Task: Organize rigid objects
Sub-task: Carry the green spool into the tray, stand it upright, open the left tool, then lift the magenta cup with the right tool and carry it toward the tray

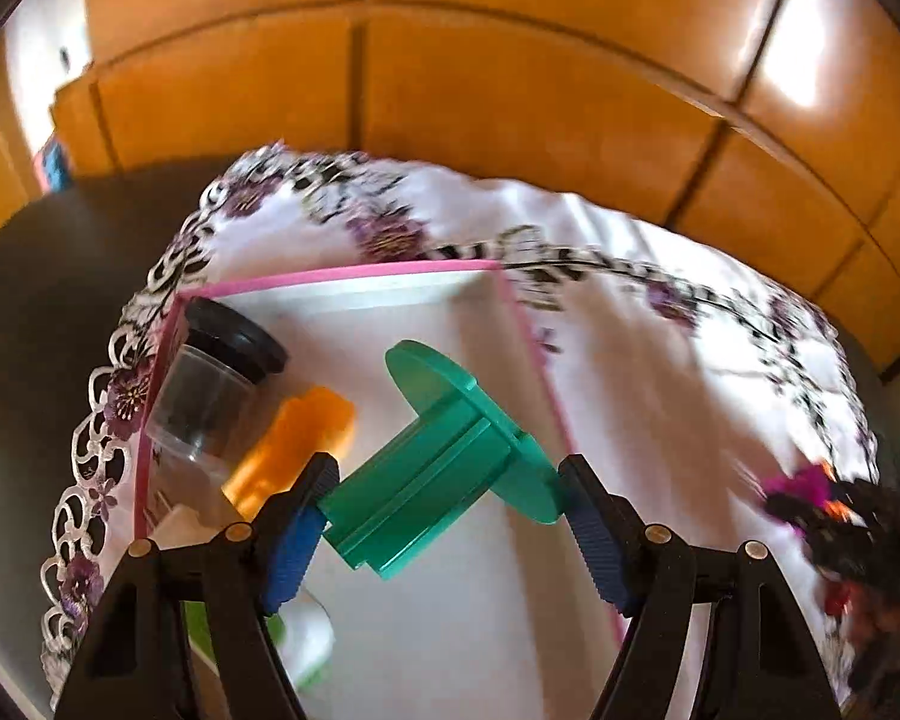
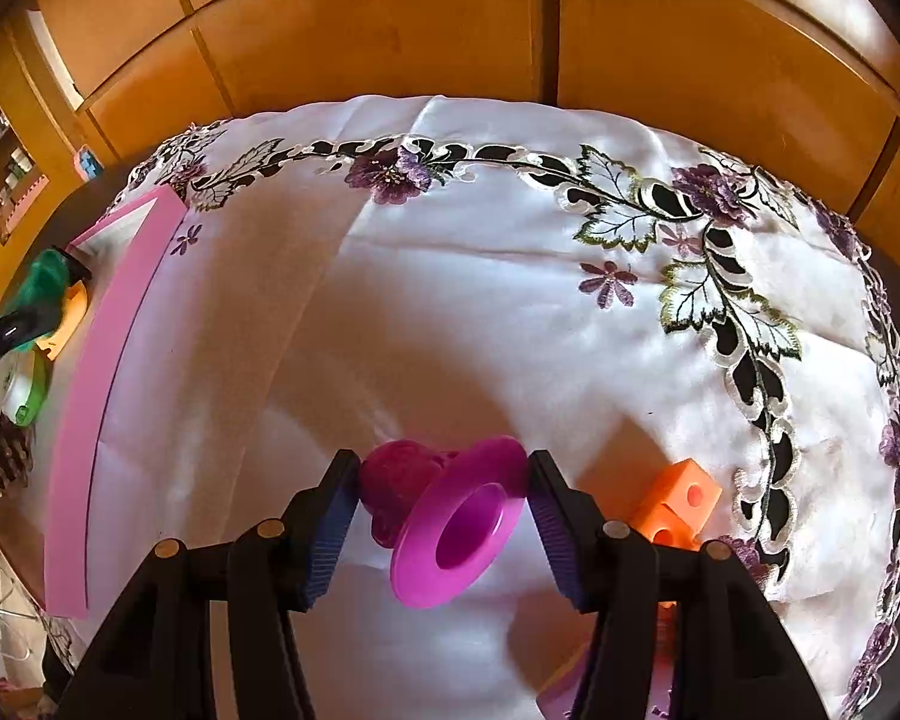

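Left gripper (image 1: 444,504) clamped on green spool (image 1: 444,456), blue pads (image 1: 297,546) pressed against barrel end and lower flange, spool tilted, held above white floor of pink-rimmed box (image 1: 354,275). Inside box, far-left corner: clear jar with black lid (image 1: 216,378), lying tilted against wall. Just right of jar: orange piece (image 1: 297,450), partly hidden behind left finger. Near-left of box: white-and-green item (image 1: 306,642), blurred, identity unclear. Box sits on white embroidered tablecloth (image 1: 660,372) with purple flowers. Right gripper (image 2: 444,510) clamped on magenta spool (image 2: 450,516), flange facing camera with hollow bore visible, held just over tablecloth (image 2: 450,300). Orange cube block (image 2: 678,504) with round holes on cloth just right of right finger, apart from spool. Same pink box (image 2: 108,360) at far left in right wrist view, green spool (image 2: 42,288) above it, pine cone (image 2: 3,456) near its near-left end. Wooden cabinet doors (image 2: 390,30) behind table.
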Demonstrator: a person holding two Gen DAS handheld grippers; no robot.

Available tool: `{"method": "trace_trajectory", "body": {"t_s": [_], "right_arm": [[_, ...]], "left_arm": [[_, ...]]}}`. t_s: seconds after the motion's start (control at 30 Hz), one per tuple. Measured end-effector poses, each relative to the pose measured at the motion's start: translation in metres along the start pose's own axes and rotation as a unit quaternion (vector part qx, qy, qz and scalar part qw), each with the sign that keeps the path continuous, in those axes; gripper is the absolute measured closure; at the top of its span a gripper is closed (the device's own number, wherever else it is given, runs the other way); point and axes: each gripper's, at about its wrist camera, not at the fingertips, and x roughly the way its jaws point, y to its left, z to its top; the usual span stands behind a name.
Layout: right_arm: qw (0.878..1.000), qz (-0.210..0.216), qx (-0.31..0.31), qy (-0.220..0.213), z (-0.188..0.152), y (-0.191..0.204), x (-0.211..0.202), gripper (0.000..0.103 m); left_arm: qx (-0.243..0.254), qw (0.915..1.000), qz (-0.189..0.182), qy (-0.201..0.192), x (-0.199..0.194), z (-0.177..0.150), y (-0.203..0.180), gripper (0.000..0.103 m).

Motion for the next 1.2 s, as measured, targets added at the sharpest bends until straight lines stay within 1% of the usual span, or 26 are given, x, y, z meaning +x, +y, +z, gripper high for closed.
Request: {"method": "trace_trajectory", "body": {"t_s": [0.07, 0.1, 0.13, 0.2, 0.23, 0.3, 0.37, 0.47, 0.53, 0.63, 0.77, 0.93, 1.1, 1.2], "right_arm": [[1.000, 0.001, 0.000, 0.000, 0.000, 0.000, 0.000, 0.046], [1.000, 0.001, 0.000, 0.000, 0.000, -0.001, 0.001, 0.046], [1.000, 0.002, 0.000, 0.000, 0.000, 0.000, 0.001, 0.046], [1.000, 0.001, -0.002, 0.000, 0.000, 0.000, 0.001, 0.046], [1.000, 0.001, -0.002, 0.000, 0.000, 0.000, 0.001, 0.046], [1.000, 0.002, -0.002, 0.000, 0.000, 0.000, 0.001, 0.046], [1.000, 0.001, -0.003, 0.000, 0.000, 0.000, 0.002, 0.046], [1.000, -0.006, -0.008, 0.002, 0.000, 0.001, 0.003, 0.046], [1.000, -0.011, -0.014, 0.003, 0.000, 0.003, 0.004, 0.046], [1.000, -0.013, -0.017, 0.002, 0.000, 0.004, 0.005, 0.046], [1.000, -0.013, -0.017, 0.003, 0.000, 0.004, 0.006, 0.046], [1.000, -0.018, -0.020, 0.002, -0.001, 0.006, 0.006, 0.046], [1.000, -0.019, -0.024, 0.005, -0.002, 0.006, 0.007, 0.046], [1.000, -0.016, -0.022, 0.004, -0.002, 0.006, 0.006, 0.046]], "left_arm": [[-0.005, 1.0000, -0.002, 0.007, 0.012, 0.006, 0.003, 0.027], [0.001, 1.0000, 0.005, 0.001, 0.015, 0.008, 0.002, 0.028], [0.006, 0.9999, 0.009, 0.002, 0.018, 0.010, 0.000, 0.027], [0.011, 0.9999, 0.001, 0.003, 0.019, 0.013, 0.000, 0.026], [0.012, 0.9999, 0.005, 0.004, 0.020, 0.014, 0.000, 0.026], [0.007, 0.9999, 0.011, -0.001, 0.016, 0.013, 0.004, 0.025], [-0.002, 0.9997, 0.018, -0.014, 0.006, 0.010, 0.008, 0.024], [-0.005, 0.9986, 0.027, -0.045, -0.018, -0.001, 0.013, 0.024], [0.001, 0.9973, 0.039, -0.062, -0.033, -0.009, 0.013, 0.022], [0.009, 0.9957, 0.048, -0.079, -0.053, -0.028, 0.011, 0.022], [0.022, 0.9945, 0.058, -0.085, -0.072, -0.059, 0.001, 0.022], [0.030, 0.9930, 0.056, -0.100, -0.096, -0.084, -0.012, 0.022], [0.043, 0.9912, 0.058, -0.111, -0.110, -0.098, -0.023, 0.022], [0.047, 0.9913, 0.056, -0.109, -0.115, -0.104, -0.025, 0.022]]}}
